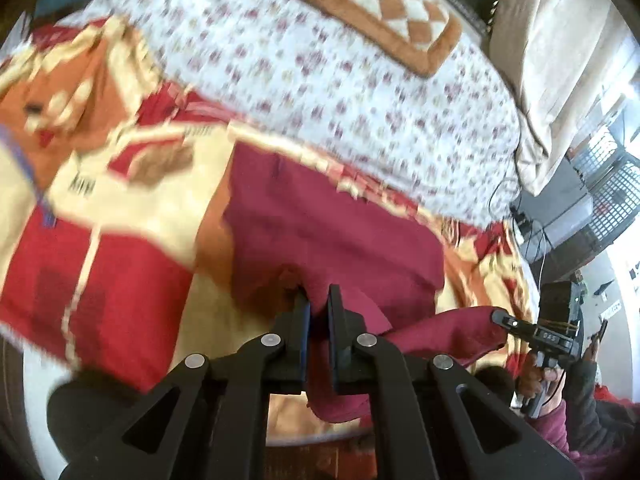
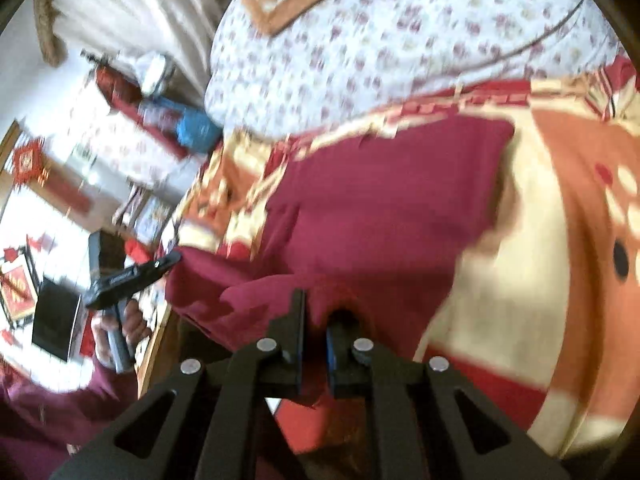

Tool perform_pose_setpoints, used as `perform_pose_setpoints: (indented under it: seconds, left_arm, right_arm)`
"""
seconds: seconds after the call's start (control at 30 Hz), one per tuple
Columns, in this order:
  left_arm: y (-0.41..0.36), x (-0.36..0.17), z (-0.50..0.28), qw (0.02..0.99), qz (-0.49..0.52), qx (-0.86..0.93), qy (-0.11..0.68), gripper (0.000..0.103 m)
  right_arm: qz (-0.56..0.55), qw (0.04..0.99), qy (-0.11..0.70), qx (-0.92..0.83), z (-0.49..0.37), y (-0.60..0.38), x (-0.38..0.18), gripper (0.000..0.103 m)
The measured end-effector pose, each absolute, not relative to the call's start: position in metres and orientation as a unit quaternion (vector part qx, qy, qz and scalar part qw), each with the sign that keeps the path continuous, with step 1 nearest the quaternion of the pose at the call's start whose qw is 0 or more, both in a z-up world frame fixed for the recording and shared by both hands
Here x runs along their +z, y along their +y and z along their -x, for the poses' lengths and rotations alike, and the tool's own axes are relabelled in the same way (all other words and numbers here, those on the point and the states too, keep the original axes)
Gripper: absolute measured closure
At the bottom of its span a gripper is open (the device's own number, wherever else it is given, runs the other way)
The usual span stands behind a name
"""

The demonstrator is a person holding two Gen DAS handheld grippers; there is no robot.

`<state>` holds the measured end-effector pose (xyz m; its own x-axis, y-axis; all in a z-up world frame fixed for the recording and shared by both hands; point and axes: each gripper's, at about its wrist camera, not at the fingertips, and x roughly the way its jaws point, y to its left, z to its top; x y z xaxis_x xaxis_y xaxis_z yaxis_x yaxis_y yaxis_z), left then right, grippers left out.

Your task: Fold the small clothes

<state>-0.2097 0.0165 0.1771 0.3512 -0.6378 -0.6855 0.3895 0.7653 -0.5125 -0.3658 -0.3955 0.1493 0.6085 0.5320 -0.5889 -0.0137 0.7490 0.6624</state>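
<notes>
A small maroon garment (image 1: 320,232) lies on a red, cream and orange patterned blanket (image 1: 120,208). My left gripper (image 1: 318,304) is shut on its near edge, with maroon cloth pinched between the fingers. The right gripper (image 1: 500,316) shows at the right, gripping the same near edge, which is lifted. In the right wrist view the garment (image 2: 380,200) spreads ahead and my right gripper (image 2: 316,312) is shut on its near edge. The left gripper (image 2: 170,258) shows at the left, holding the other corner.
A white floral bedsheet (image 1: 320,92) covers the bed behind the blanket (image 2: 520,280). An orange and white checked mat (image 1: 384,8) lies on it at the far side. Beige curtains (image 1: 560,60) and furniture stand beyond the bed.
</notes>
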Motion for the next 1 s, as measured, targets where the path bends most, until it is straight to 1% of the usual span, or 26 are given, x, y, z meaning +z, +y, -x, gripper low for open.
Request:
perform_pose_setpoints:
  seconds: [0.13, 0.3, 0.47, 0.63, 0.7, 0.77, 0.8, 0.83, 0.87, 0.9, 0.93, 1.0]
  left_arm:
    - [-0.007, 0.175, 0.160, 0.817, 0.140, -0.311, 0.464, 0.103]
    - [-0.039, 0.150, 0.100, 0.817, 0.144, -0.286, 0.478, 0.103]
    - [-0.056, 0.115, 0.049, 0.813, 0.143, -0.256, 0.503, 0.103]
    - [-0.064, 0.080, 0.017, 0.790, 0.150, -0.250, 0.539, 0.103]
    - [-0.063, 0.074, 0.010, 0.781, 0.164, -0.257, 0.545, 0.103]
    - [-0.058, 0.076, 0.008, 0.772, 0.185, -0.276, 0.542, 0.091]
    - [-0.056, 0.080, 0.008, 0.770, 0.194, -0.286, 0.536, 0.075]
    - [-0.052, 0.086, 0.008, 0.773, 0.200, -0.293, 0.525, 0.066]
    - [-0.049, 0.092, 0.008, 0.779, 0.202, -0.295, 0.516, 0.063]
    - [-0.046, 0.098, 0.008, 0.784, 0.203, -0.296, 0.507, 0.063]
    - [-0.044, 0.102, 0.007, 0.786, 0.204, -0.297, 0.503, 0.063]
    - [-0.043, 0.106, 0.009, 0.786, 0.200, -0.300, 0.503, 0.063]
  right_arm:
    - [-0.331, 0.852, 0.386, 0.120, 0.327, -0.424, 0.154, 0.095]
    - [-0.345, 0.851, 0.390, 0.072, 0.285, -0.448, 0.144, 0.095]
    - [-0.356, 0.840, 0.407, 0.040, 0.236, -0.466, 0.120, 0.095]
    - [-0.373, 0.821, 0.432, 0.014, 0.203, -0.483, 0.080, 0.095]
    - [-0.380, 0.816, 0.435, 0.015, 0.198, -0.487, 0.073, 0.091]
    - [-0.386, 0.819, 0.424, 0.022, 0.202, -0.489, 0.077, 0.088]
    - [-0.386, 0.825, 0.412, 0.025, 0.207, -0.488, 0.081, 0.083]
    - [-0.379, 0.831, 0.406, 0.025, 0.212, -0.486, 0.087, 0.076]
    - [-0.367, 0.839, 0.402, 0.019, 0.216, -0.484, 0.092, 0.069]
    - [-0.352, 0.848, 0.396, 0.008, 0.222, -0.482, 0.099, 0.056]
    - [-0.333, 0.860, 0.388, -0.004, 0.228, -0.479, 0.106, 0.054]
    - [-0.303, 0.872, 0.385, -0.007, 0.236, -0.471, 0.119, 0.054]
